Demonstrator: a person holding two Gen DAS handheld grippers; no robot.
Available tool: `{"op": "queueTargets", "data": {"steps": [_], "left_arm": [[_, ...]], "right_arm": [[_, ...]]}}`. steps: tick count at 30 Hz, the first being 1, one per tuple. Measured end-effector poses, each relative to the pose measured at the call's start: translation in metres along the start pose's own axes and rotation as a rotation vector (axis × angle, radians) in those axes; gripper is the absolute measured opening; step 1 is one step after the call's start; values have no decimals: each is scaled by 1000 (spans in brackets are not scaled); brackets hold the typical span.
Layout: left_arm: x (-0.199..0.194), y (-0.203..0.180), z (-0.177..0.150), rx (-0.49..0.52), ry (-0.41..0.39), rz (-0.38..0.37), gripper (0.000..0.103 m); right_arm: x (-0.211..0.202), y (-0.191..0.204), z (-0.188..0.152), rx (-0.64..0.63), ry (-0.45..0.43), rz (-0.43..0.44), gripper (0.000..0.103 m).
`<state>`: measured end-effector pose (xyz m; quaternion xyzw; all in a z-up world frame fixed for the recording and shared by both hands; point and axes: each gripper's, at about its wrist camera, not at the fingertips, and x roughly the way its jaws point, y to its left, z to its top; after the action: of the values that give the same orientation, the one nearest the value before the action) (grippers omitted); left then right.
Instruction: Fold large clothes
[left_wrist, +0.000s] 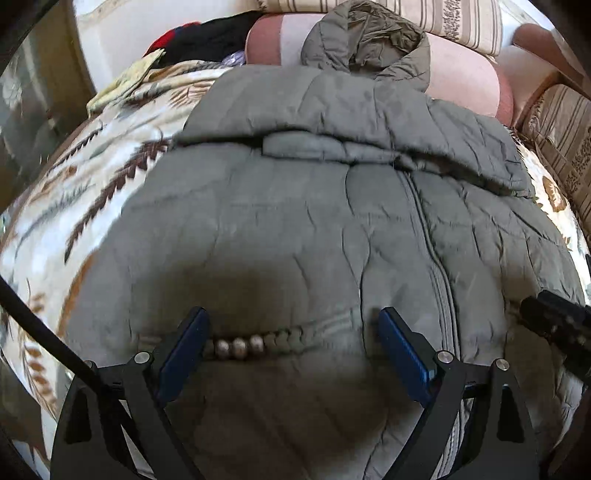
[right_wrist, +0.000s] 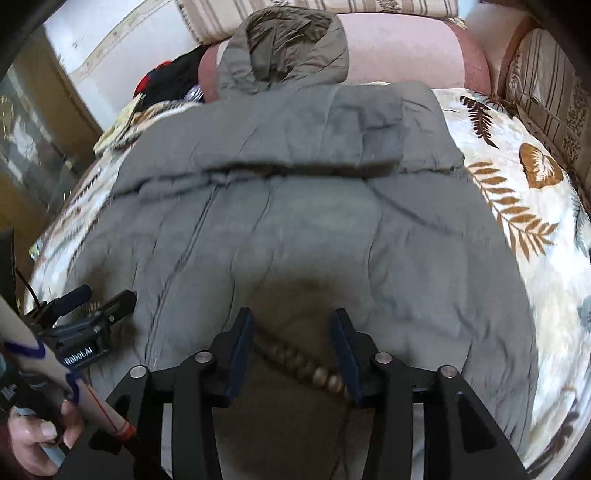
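A large grey-green padded jacket (left_wrist: 295, 206) lies spread on a leaf-patterned blanket, hood (left_wrist: 365, 48) at the far end and both sleeves folded across its chest. It also shows in the right wrist view (right_wrist: 295, 221). My left gripper (left_wrist: 293, 332) is open, its blue pads (left_wrist: 184, 354) on either side of the ribbed hem (left_wrist: 258, 341) at the near left. My right gripper (right_wrist: 293, 332) is open, narrower, with the ribbed hem (right_wrist: 295, 356) running between its pads at the near right. The left gripper also shows in the right wrist view (right_wrist: 99, 306).
The leaf-patterned blanket (right_wrist: 517, 206) covers the bed. A pink bolster (right_wrist: 406, 51) and striped cushions (right_wrist: 546, 96) line the far and right sides. Dark and red clothes (left_wrist: 199, 37) are piled at the far left. A hand (right_wrist: 33, 439) holds the left gripper's handle.
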<state>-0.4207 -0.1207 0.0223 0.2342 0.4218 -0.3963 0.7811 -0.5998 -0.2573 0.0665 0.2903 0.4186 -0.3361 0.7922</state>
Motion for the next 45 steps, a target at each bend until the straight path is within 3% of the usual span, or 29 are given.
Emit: {"op": "queueTargets", "data": {"steps": [5, 9, 12, 19, 33, 39, 45], "left_arm": [[-7, -8, -11, 48, -29, 42, 92], [-18, 3, -18, 8, -31, 3, 92], [-23, 11, -22, -20, -33, 2, 92], [-24, 20, -27, -52, -23, 3, 92], [-56, -7, -56, 5, -52, 24, 92], [-77, -18, -51, 45, -113, 17, 92], [-73, -23, -35, 59, -142, -27, 92]], "right_arm": [[-3, 6, -15, -39, -5, -42, 51], [-27, -10, -19, 18, -60, 11, 51], [-43, -30, -27, 56, -95, -25, 52], [-49, -73, -52, 189, -59, -22, 52], [-65, -64, -66, 153, -107, 7, 60], [-61, -58, -65, 135, -111, 20, 60], [-53, -53, -60, 120, -118, 12, 60]]}}
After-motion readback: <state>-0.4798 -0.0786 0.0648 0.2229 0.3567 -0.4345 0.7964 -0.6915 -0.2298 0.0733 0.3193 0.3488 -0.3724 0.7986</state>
